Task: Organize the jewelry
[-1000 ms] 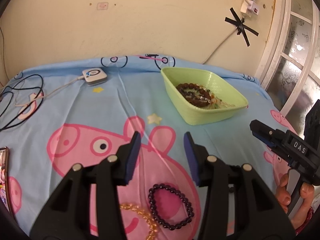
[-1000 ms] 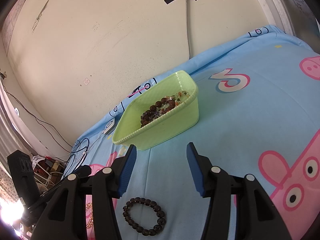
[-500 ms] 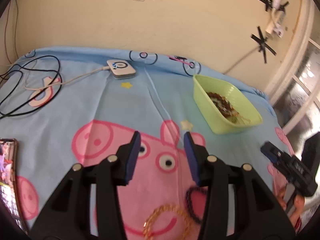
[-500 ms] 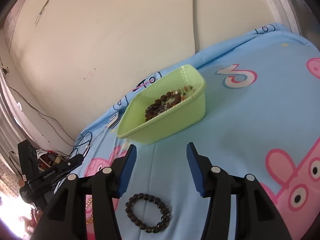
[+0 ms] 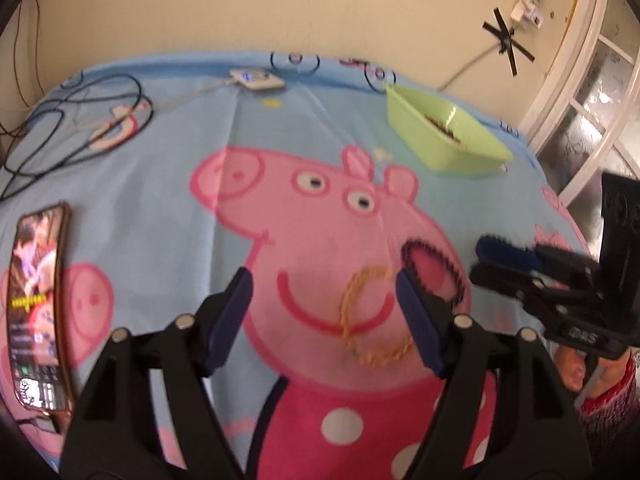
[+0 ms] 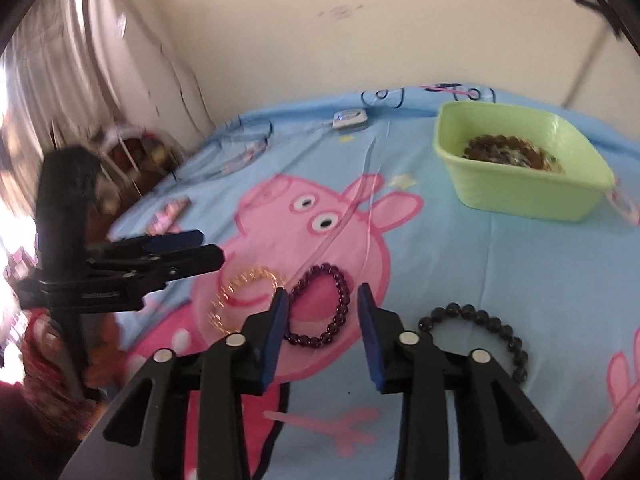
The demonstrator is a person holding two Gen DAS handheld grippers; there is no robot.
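On the cartoon-pig bedsheet lie a gold chain bracelet (image 5: 372, 316), a purple bead bracelet (image 6: 320, 308) and a black bead bracelet (image 6: 480, 328). My left gripper (image 5: 322, 284) hangs over the gold bracelet with its jaws opening. The chain lies between them, close to the right finger, and the pads do not touch it. My right gripper (image 6: 323, 300) is over the purple bracelet with its jaws closing. The beads' right side lies between the jaws and a gap still shows. A green basket (image 6: 520, 200) at the back right holds several bracelets.
A lit phone (image 5: 38, 304) lies at the sheet's left edge. Black cables (image 5: 76, 120) and a white charger (image 5: 258, 79) lie near the wall. A window frame (image 5: 580, 80) stands to the right. A hand in a red sleeve (image 5: 608, 400) holds the right gripper.
The left gripper swung over the gold bracelet and its jaws widened. The right gripper rolled and swung left from the black bracelet to the purple one, and its jaws narrowed.
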